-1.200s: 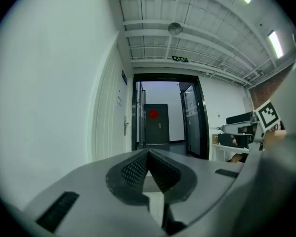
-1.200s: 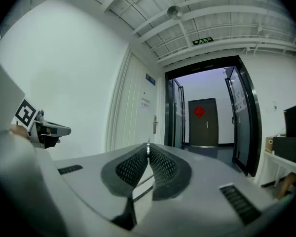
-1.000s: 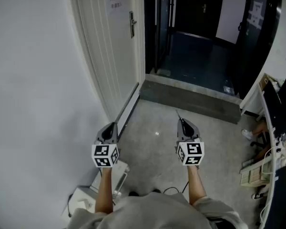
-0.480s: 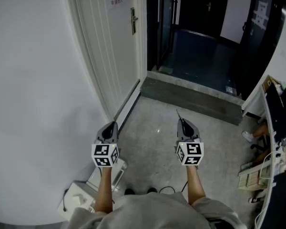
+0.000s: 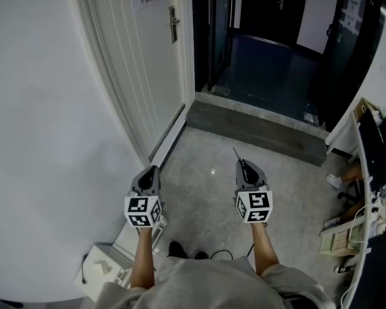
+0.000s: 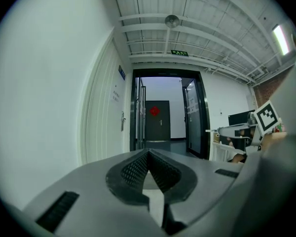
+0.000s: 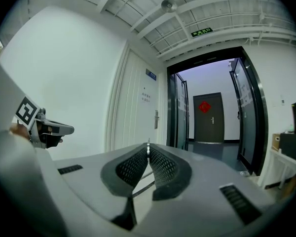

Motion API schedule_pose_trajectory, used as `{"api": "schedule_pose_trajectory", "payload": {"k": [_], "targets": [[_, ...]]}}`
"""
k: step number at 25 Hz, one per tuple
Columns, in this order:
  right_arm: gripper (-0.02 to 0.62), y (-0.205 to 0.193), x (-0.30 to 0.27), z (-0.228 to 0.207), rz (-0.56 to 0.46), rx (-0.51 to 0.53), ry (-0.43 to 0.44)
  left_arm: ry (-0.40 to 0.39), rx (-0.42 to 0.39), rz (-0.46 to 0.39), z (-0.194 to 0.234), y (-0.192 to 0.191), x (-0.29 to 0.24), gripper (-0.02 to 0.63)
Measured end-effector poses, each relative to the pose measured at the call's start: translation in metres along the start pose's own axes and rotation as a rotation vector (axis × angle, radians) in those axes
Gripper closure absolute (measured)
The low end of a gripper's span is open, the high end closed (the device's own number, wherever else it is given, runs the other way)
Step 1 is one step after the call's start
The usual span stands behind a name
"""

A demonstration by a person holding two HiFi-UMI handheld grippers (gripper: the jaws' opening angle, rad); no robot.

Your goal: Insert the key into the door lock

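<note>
White wall (image 5: 45, 108) on the left, speckled grey floor (image 5: 206, 172) underfoot, grey step (image 5: 257, 131) ahead into a dark corridor (image 5: 270, 63); cluttered desk (image 5: 365, 198) far right, strip light (image 6: 281, 38) overhead.

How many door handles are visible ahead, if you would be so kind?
2: white door's handle, on the left; dark door's handle, at the corridor's far end. Others may be hidden.

White panelled door (image 5: 136, 63) is looking matt-painted, its lever handle (image 5: 173, 23) showing satin metal; grey speckled floor (image 5: 199, 195) is reading smooth, faintly glossy stone.
</note>
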State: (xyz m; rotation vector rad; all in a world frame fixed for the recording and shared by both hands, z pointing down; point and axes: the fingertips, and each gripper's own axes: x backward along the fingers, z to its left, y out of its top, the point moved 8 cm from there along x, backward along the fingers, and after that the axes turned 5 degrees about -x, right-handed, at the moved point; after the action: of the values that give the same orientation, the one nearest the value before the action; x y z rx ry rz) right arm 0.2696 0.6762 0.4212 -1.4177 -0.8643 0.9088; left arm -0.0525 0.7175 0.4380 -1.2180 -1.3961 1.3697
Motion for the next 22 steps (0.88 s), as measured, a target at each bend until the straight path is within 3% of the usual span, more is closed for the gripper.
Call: {"api": "schedule_pose_trajectory", "payload": {"k": [12,22], "targets": [[0.566,-0.009,-0.044,-0.023,0.007,-0.004,-0.004,-0.031,-0.014,-0.001,0.003,0.000,-0.057,0.589],[0.566,-0.009,-0.154,-0.033,0.010,0.019,-0.013,-0.059,-0.006,-0.010,0.060,-0.006,-0.162,0.589]]}}
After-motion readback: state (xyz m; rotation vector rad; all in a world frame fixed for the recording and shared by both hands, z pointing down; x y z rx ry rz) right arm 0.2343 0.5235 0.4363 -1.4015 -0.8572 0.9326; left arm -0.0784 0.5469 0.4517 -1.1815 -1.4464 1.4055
